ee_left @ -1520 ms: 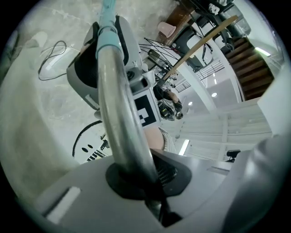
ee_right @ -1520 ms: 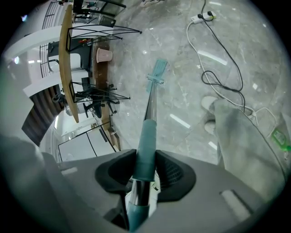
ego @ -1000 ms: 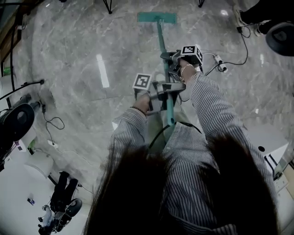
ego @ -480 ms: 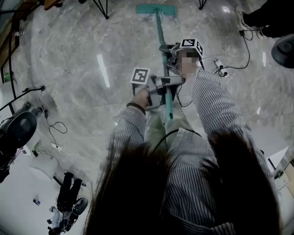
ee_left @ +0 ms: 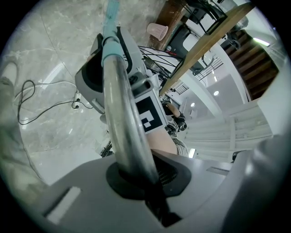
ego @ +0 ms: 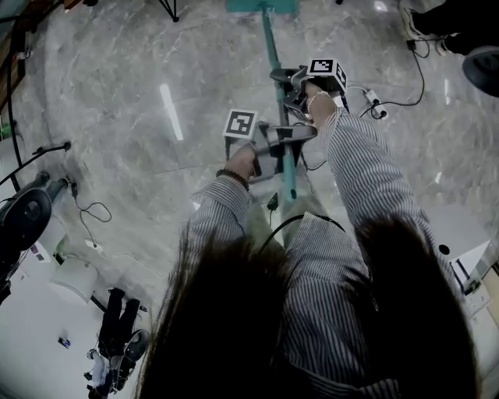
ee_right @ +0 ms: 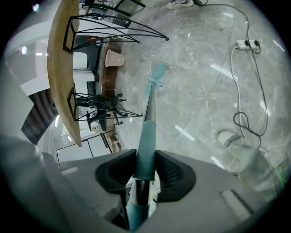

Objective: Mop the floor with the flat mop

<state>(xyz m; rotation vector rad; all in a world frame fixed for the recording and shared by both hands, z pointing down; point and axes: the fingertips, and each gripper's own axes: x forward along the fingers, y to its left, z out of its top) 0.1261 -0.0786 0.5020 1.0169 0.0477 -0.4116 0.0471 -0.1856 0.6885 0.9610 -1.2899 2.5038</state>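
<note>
The flat mop has a teal head point(ego: 261, 5) lying flat on the grey marble floor at the top edge of the head view, with its teal and metal handle point(ego: 277, 86) running back toward me. My right gripper point(ego: 292, 92) is shut on the handle farther down the pole; its own view shows the teal grip point(ee_right: 146, 150) pinched between the jaws and the mop head point(ee_right: 157, 75) beyond. My left gripper point(ego: 281, 148) is shut on the handle's upper end, where the metal tube point(ee_left: 122, 113) passes between the jaws.
Black cables and a white power strip point(ego: 370, 101) lie on the floor to the right. A dark stand with cable point(ego: 31, 203) sits at left. A wooden table with black wire frames point(ee_right: 82, 68) and a pink bin point(ee_right: 113, 58) stand beyond the mop head.
The mop head has slid farther away, now cut by the top edge of the head view. Both grippers kept their hold and shifted slightly forward with the handle.
</note>
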